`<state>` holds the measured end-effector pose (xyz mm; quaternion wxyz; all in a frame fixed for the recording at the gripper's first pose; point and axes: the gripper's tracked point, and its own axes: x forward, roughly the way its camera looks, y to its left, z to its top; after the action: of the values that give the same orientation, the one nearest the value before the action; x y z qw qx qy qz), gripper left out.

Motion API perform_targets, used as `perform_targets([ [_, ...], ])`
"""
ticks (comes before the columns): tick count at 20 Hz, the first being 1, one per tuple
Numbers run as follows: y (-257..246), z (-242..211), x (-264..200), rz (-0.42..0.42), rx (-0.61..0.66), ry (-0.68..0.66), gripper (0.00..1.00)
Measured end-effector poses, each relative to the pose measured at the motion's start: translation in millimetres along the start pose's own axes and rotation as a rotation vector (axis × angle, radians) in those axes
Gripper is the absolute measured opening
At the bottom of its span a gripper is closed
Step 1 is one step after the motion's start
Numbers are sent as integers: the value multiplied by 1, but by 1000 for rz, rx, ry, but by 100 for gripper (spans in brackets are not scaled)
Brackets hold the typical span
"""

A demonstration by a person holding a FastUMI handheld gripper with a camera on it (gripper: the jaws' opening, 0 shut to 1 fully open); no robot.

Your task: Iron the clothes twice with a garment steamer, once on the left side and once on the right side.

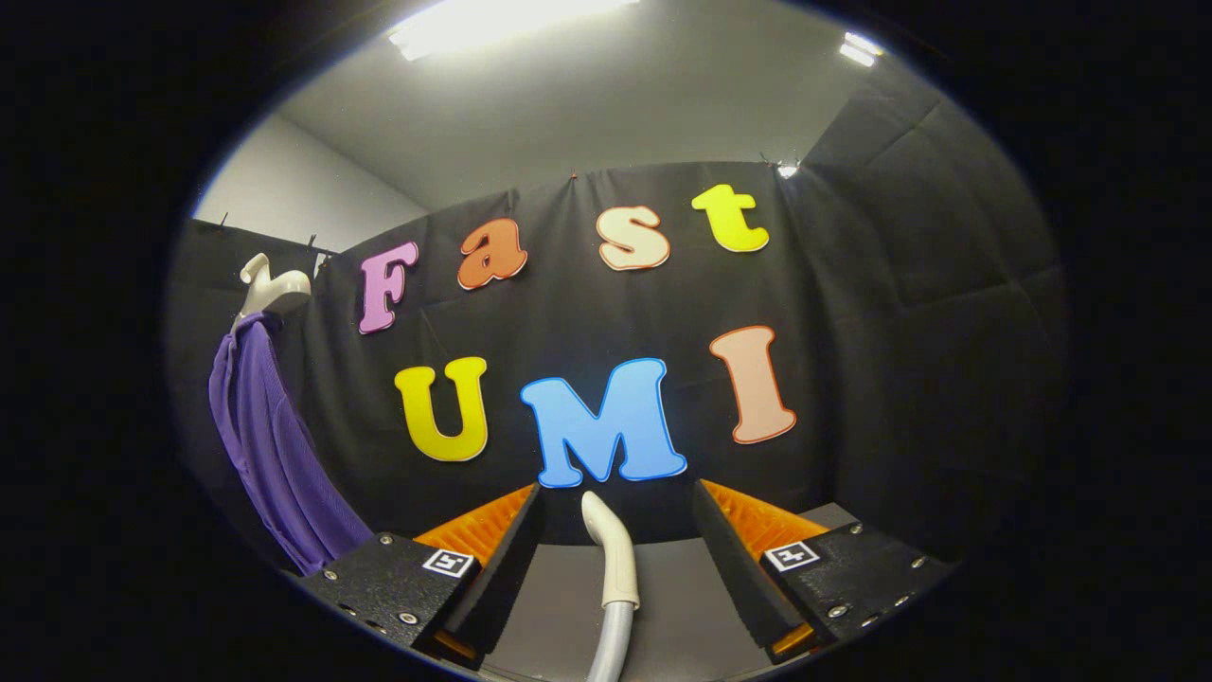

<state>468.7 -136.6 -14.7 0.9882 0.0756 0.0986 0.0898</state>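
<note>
Far to the left of our fingers we see the purple garment hanging from a pale hanger in front of the black cloth wall; it falls in long folds down toward the left finger's block, well beyond it. Moving right, we come to our gripper, held wide apart with both fingers spread and nothing pressed between them. Between the fingers stands the garment steamer's handle, a cream-white curved piece whose rounded tip rises just past the fingertips and leans slightly left; below it a grey hose continues downward. Neither finger touches the handle; we see a clear gap on each side. Under it lies a grey table surface. To the right the wall folds round into a corner, and overhead a bright ceiling light glares.
</note>
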Motion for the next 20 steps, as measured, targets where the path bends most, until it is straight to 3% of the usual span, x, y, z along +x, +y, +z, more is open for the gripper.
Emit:
perform_targets([
  [3, 1, -29, 33, 59, 51, 105, 95],
  [10, -13, -97, 92, 93, 164, 328, 95],
  [16, -23, -140, 104, 142, 336, 502, 95],
  [20, -9, -151, 97, 220, 496, 565, 93],
])
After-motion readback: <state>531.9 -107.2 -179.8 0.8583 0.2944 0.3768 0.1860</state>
